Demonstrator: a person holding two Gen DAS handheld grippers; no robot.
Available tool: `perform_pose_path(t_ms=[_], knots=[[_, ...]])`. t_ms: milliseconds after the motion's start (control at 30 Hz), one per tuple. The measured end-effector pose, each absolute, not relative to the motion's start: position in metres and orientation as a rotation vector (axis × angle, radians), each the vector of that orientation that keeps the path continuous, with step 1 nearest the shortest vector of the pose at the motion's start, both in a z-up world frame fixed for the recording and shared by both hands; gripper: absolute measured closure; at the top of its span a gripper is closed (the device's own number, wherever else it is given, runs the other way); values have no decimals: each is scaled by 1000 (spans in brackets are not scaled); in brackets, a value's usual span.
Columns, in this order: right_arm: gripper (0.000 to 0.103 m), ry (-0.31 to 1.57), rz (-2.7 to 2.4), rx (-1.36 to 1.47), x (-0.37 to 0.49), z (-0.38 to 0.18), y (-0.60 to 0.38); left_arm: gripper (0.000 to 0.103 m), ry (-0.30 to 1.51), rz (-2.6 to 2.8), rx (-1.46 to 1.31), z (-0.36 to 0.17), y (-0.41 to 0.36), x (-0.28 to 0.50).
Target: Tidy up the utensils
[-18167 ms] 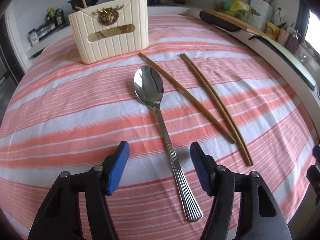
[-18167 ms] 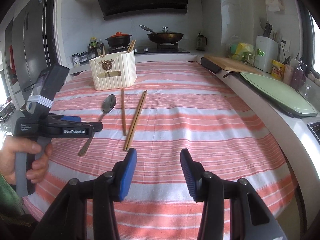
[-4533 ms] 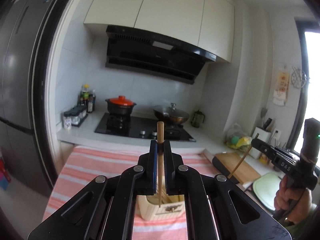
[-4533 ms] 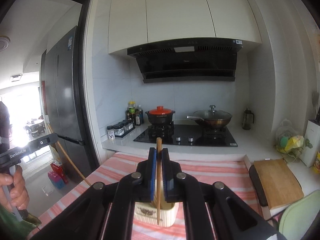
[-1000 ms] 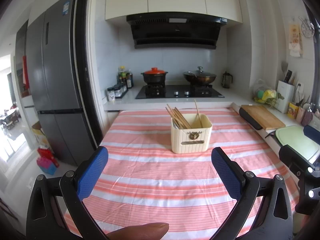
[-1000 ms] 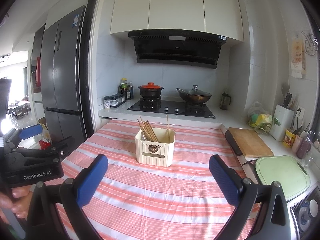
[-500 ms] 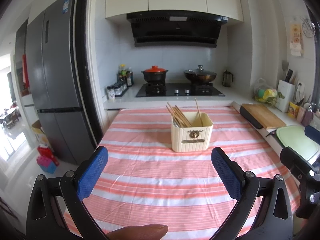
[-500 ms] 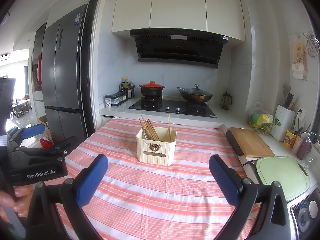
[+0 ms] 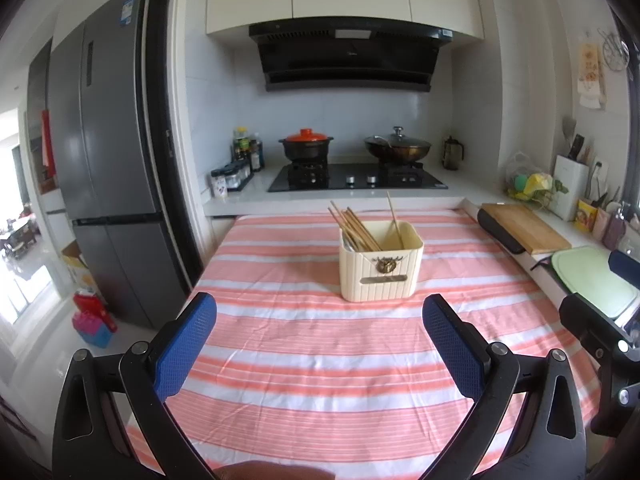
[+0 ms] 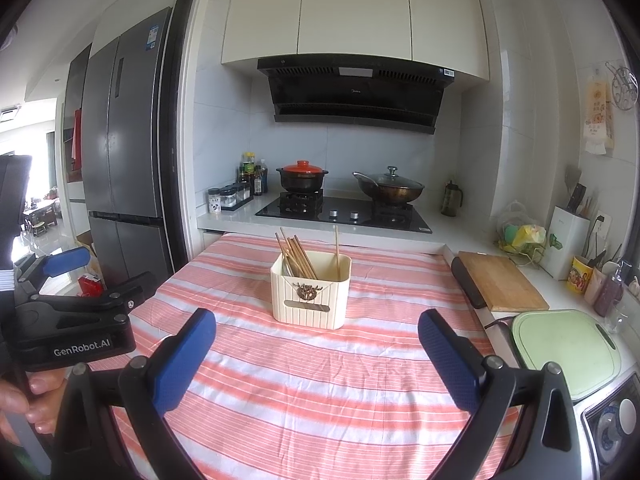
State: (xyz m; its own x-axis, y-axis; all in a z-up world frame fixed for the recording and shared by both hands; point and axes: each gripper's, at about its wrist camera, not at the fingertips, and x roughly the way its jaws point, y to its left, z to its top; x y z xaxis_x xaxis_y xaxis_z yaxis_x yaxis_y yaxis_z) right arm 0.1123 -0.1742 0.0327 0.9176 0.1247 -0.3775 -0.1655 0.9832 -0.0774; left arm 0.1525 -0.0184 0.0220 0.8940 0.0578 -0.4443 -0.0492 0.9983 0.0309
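A cream ribbed utensil holder [image 9: 381, 274] [image 10: 310, 295] stands on the striped tablecloth [image 9: 320, 360] [image 10: 320, 380]. Several wooden chopsticks [image 9: 352, 228] [image 10: 296, 256] lean in its left side, and a single one [image 9: 394, 220] [image 10: 337, 252] stands in its right side. A spoon's metal shows dimly behind the chopsticks. My left gripper [image 9: 320, 350] is wide open and empty, held back well short of the holder. Equally wide and empty is my right gripper [image 10: 316, 360], also well back from the holder. A hand [image 10: 24, 400] holds the left gripper at the edge of the right wrist view.
Behind the table is a counter with a stove [image 9: 356, 178], a red-lidded pot [image 9: 306, 146] and a pan [image 9: 398, 150]. A wooden cutting board [image 9: 524, 226] and a green board [image 10: 564, 344] lie on the right counter. A grey fridge [image 9: 104, 184] stands left.
Since several seconds ago both grippers let go of their chopsticks, which now stand in the holder, and opened wide. Over the last second both drew back slightly; nothing else moved.
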Motion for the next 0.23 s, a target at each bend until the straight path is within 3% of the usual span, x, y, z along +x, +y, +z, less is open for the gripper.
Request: perform_pose_path(t_ms=[233], knots=[[0,389,140,-99,115,29,-177,0,458,51,10,21,-19,152]])
